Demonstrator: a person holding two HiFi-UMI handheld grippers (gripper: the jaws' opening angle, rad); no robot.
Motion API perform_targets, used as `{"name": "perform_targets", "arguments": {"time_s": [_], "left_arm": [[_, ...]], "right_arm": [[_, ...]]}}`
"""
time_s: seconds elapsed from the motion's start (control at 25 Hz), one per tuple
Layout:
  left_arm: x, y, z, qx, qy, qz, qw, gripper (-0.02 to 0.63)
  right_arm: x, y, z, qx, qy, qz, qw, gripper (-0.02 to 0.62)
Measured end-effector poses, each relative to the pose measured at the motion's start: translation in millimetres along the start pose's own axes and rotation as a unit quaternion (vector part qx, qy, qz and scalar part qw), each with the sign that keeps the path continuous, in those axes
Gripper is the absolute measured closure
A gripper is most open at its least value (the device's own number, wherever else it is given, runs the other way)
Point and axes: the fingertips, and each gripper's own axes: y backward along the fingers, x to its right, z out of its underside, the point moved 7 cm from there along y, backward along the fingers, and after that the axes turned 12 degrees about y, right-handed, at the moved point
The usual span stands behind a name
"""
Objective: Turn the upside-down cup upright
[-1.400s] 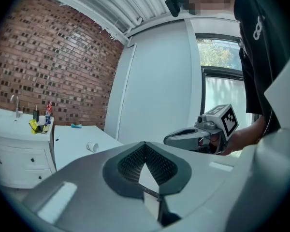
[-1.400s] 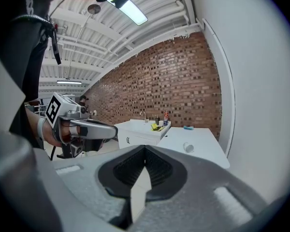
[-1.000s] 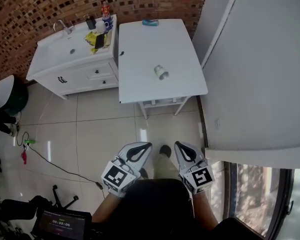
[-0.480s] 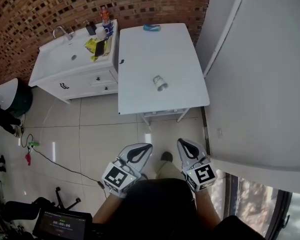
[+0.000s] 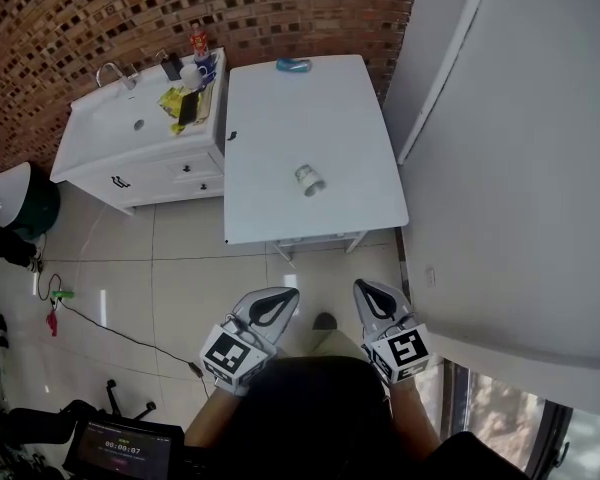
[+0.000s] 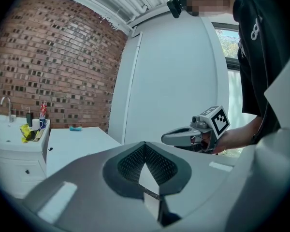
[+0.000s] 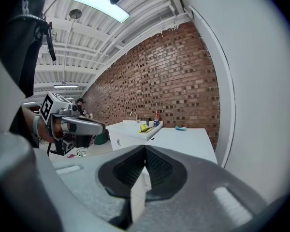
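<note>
Cup (image 5: 309,179): small, white, sits on the white table (image 5: 280,118), roughly mid-table and a bit toward the near edge. It stands alone w/ bare tabletop all round. Too small in the head view to tell which way its mouth faces.

Rest of the table: a small blue item (image 5: 293,65) at the far edge, well apart from the cup. A tiny dark speck on the left edge.

Beside the table, on its left in the head view: a white sink cabinet (image 5: 130,143), just beside the table, w/ a tap, a red bottle, a mug and some yellow stuff clustered at the corner nearest the table. Brick wall (image 5: 100,18) behind the table's far end; pale wall panel along its right side. Tiled floor in front of the table's near edge.

L gripper (image 5: 285,296) and R gripper (image 5: 365,290): both held low, close to the person's body, well short of the table's near edge, side by side and pointing toward the table. Each gripper's own view shows the two jaws brought together at the tips, nothing between them.
</note>
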Motion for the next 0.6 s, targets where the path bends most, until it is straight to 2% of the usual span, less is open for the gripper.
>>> {"name": "perform_targets", "arguments": {"time_s": [0.6], "left_arm": [[-4, -38, -14, 0.005, 0.024, -0.024, 0.9994, 0.591]], "right_arm": [[42, -3, 7, -0.005, 0.005, -0.022, 1.000, 0.603]]}}
